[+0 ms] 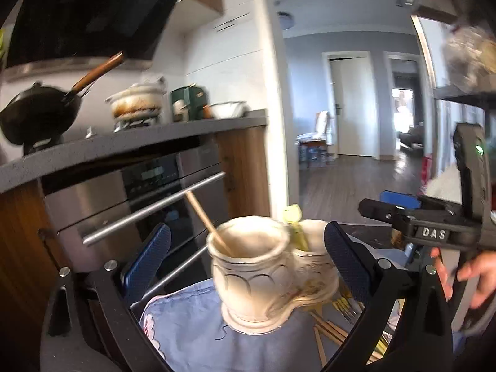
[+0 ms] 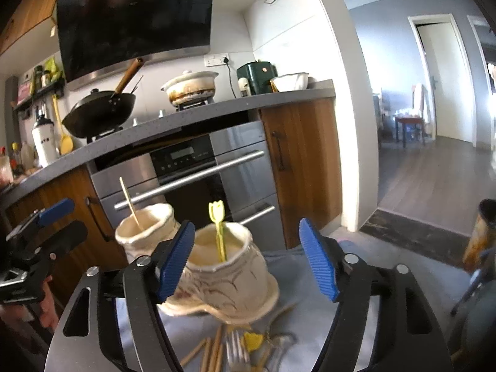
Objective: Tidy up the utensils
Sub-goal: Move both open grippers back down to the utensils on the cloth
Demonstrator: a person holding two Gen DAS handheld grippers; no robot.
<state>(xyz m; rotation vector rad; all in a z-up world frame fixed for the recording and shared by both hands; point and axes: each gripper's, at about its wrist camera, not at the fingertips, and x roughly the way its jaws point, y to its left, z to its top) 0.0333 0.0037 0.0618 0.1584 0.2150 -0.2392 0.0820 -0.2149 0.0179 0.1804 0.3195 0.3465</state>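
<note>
Daylight floods in from the far right, where the doorway point(image 1: 403, 114) burns out to plain white and throws a pale sheen across the wooden floor point(image 2: 434, 179), while the range hood point(image 2: 133, 21) and the lower left cabinets sit in deep shadow. The left wrist view is smeared by motion, so the cream holder point(image 1: 251, 266) and the stove pots look soft, whereas the right wrist view is crisper apart from the blurred utensils at its near edge. Both fisheye pictures bow the countertop point(image 2: 186, 121) and white wall corner point(image 2: 350, 93) into curves and darken to black at the corners.
</note>
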